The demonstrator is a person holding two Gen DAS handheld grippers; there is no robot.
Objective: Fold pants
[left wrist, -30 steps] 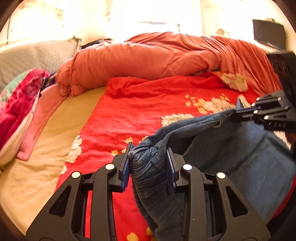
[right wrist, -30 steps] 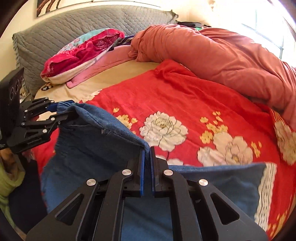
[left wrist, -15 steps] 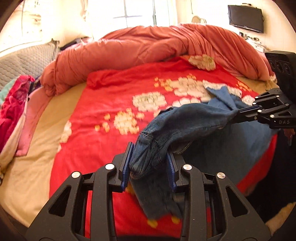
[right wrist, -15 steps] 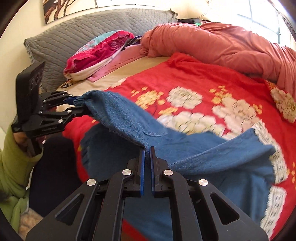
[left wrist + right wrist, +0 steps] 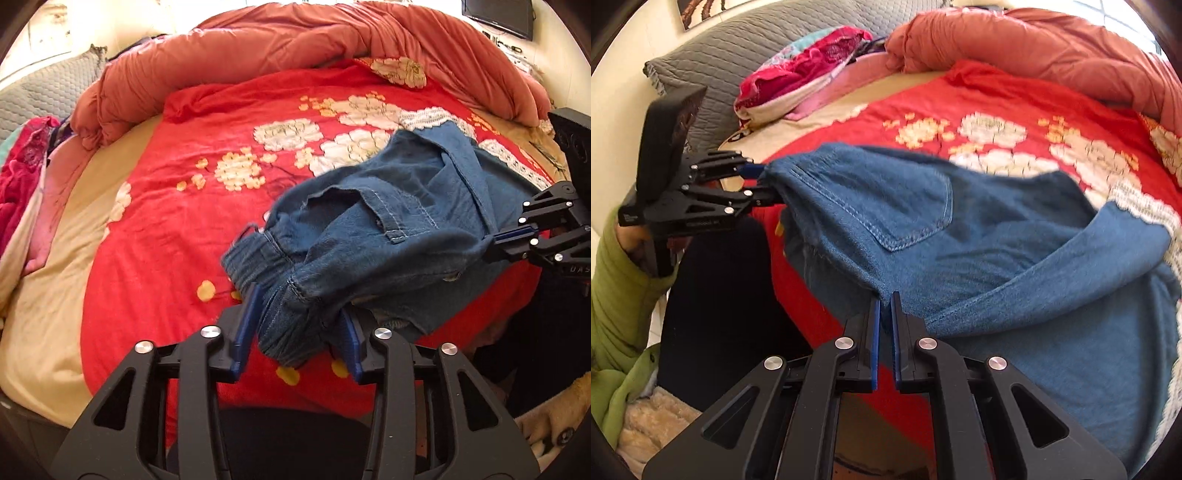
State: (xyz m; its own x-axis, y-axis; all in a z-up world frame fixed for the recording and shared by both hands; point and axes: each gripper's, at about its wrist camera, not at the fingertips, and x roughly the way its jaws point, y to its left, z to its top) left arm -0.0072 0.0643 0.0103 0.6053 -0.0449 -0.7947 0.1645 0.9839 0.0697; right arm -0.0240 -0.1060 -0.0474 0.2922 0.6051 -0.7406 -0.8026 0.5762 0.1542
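The blue denim pants (image 5: 388, 221) hang stretched between my two grippers above the near edge of the bed. My left gripper (image 5: 299, 328) is shut on the bunched elastic waistband. My right gripper (image 5: 884, 306) is shut on the other waist corner, jaws nearly touching. The back pocket (image 5: 905, 206) faces up and the legs trail onto the red bedspread (image 5: 997, 99). Each gripper shows in the other view: the right gripper (image 5: 506, 236) at the far right, the left gripper (image 5: 757, 184) at the left, held by a green-sleeved arm (image 5: 617, 280).
A red floral bedspread (image 5: 184, 221) covers the bed. A rolled orange duvet (image 5: 258, 48) lies along the far side. Pink and red clothes (image 5: 812, 70) and a grey quilted pillow (image 5: 738, 40) sit by the headboard. A fuzzy beige rug (image 5: 554, 417) lies on the floor.
Both grippers have lifted the pants and drawn them back toward the near bed edge. The waist now hangs stretched in the air, with more bedspread showing beyond.
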